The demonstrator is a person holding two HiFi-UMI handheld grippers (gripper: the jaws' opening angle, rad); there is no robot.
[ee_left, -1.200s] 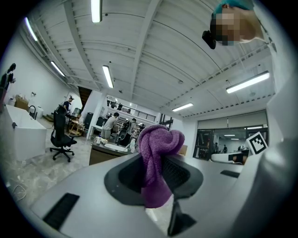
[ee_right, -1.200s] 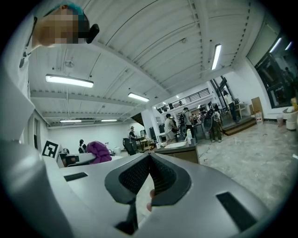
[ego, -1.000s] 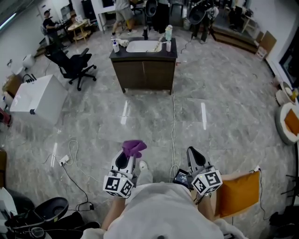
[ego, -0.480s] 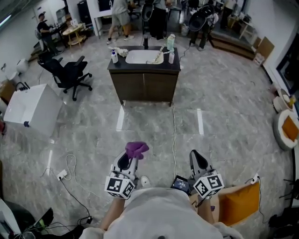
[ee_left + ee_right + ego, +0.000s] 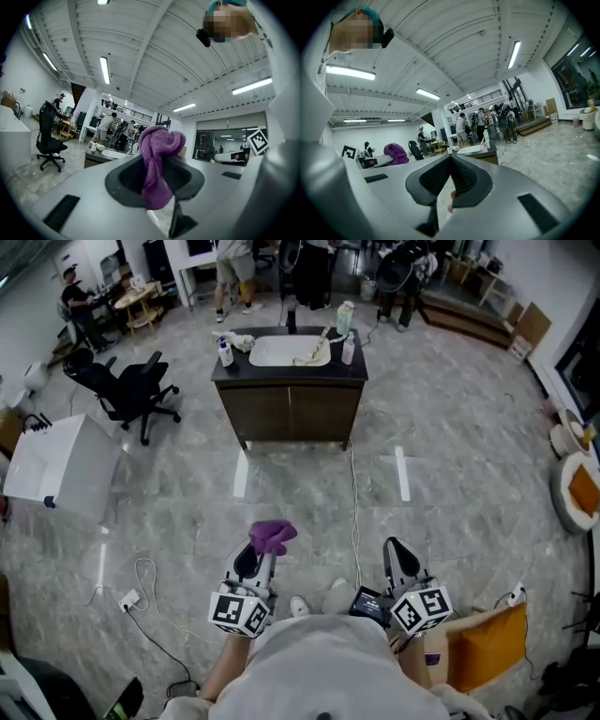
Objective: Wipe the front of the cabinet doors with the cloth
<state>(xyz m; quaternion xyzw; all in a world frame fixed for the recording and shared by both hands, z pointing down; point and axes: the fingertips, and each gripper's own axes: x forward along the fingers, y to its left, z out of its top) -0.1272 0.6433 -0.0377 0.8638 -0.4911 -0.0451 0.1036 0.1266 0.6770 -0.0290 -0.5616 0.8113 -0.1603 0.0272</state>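
A purple cloth (image 5: 272, 535) is bunched between the jaws of my left gripper (image 5: 255, 561), which is shut on it; in the left gripper view the cloth (image 5: 157, 159) sticks up out of the left gripper (image 5: 157, 176). My right gripper (image 5: 400, 563) is held low at the right, jaws shut with nothing between them, as the right gripper view shows (image 5: 451, 176). The dark brown cabinet (image 5: 290, 409) with two front doors and a white sink (image 5: 291, 350) stands well ahead across the floor. Both grippers are far from it.
Bottles (image 5: 226, 352) and a tall container (image 5: 343, 317) stand on the cabinet top. A black office chair (image 5: 127, 390) and a white box (image 5: 52, 470) are at the left. Cables (image 5: 353, 493) run over the marble floor. People stand behind the cabinet. An orange cushion (image 5: 487, 638) lies at the right.
The cabinet has drawn a little closer and shifted in the head view as the person walks forward. Both grippers keep their pose, the cloth still held.
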